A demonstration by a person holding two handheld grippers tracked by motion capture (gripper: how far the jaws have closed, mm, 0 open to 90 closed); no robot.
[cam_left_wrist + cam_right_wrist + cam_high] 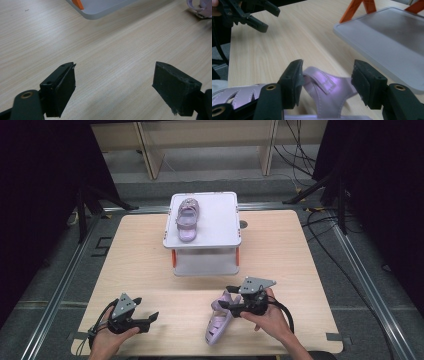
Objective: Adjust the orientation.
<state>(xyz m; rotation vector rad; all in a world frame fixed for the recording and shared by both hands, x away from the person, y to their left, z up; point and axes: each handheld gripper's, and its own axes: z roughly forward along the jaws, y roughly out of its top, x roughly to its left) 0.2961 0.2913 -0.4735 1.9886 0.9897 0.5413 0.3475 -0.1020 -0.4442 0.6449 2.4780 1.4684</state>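
Note:
A lilac sandal (pixel 216 324) lies on the wooden table (pixel 140 255) near its front edge, toe toward me. My right gripper (pixel 229 298) is at its heel end, jaws open on either side of the heel strap (pixel 324 82). In the right gripper view (pixel 328 65) the left pad touches the strap and a gap is left at the right pad. A matching sandal (pixel 187 218) rests on top of a white two-level stand (pixel 220 220). My left gripper (pixel 146 309) sits at the front left, open and empty (pixel 115 67).
The stand has orange legs (pixel 354 10) and a low white base plate (pixel 387 37), just behind the right gripper. Bare wood stretches between the two grippers. Dark curtains, cables and a frame rail surround the table.

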